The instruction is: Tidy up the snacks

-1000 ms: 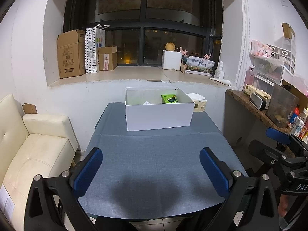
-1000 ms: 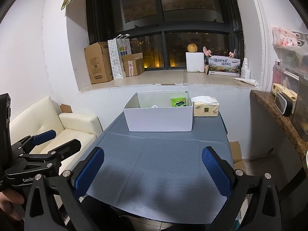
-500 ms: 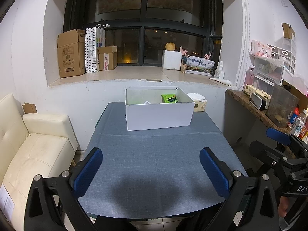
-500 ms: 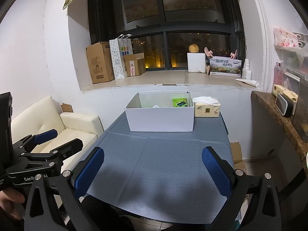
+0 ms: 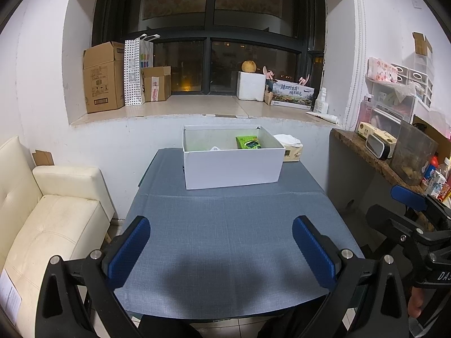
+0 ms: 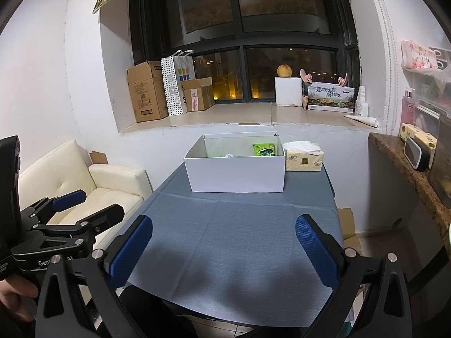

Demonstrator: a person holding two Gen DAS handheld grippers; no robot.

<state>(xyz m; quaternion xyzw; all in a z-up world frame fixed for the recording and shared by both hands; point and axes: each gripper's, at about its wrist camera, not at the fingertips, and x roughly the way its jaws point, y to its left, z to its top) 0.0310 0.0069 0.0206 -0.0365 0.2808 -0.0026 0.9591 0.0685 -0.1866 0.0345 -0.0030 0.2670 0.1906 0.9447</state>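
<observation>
Dark window glass and a pale sill fill the back of the room, and below the sill stands my table (image 5: 225,248) under a blue-grey woven cloth. My landmark is the white rectangular cardboard box (image 5: 232,169), open at the top, sitting at the far end of the table against the wall.

Inside that box, toward its right rear corner, I can see a green snack packet (image 5: 248,142) with dark print; a small white scrap (image 5: 214,148) shows near the box's middle, too small for me to identify. Just right of the box, touching or nearly touching its side, sits a yellow-beige tissue pack (image 6: 304,160) with white tissue sticking up.

I hold my left tool (image 5: 221,246) above the near end of the table, well short of the box, its blue-padded fingers (image 5: 128,249) spread wide with nothing between them. My right tool (image 6: 224,249) hangs likewise over the near edge, fingers wide apart and holding nothing. Each tool shows at the edge of the other's view.

Left of the box, beyond the table, is a cream leather sofa (image 5: 50,219). On the sill above the box stand brown cardboard cartons (image 5: 103,77).
</observation>
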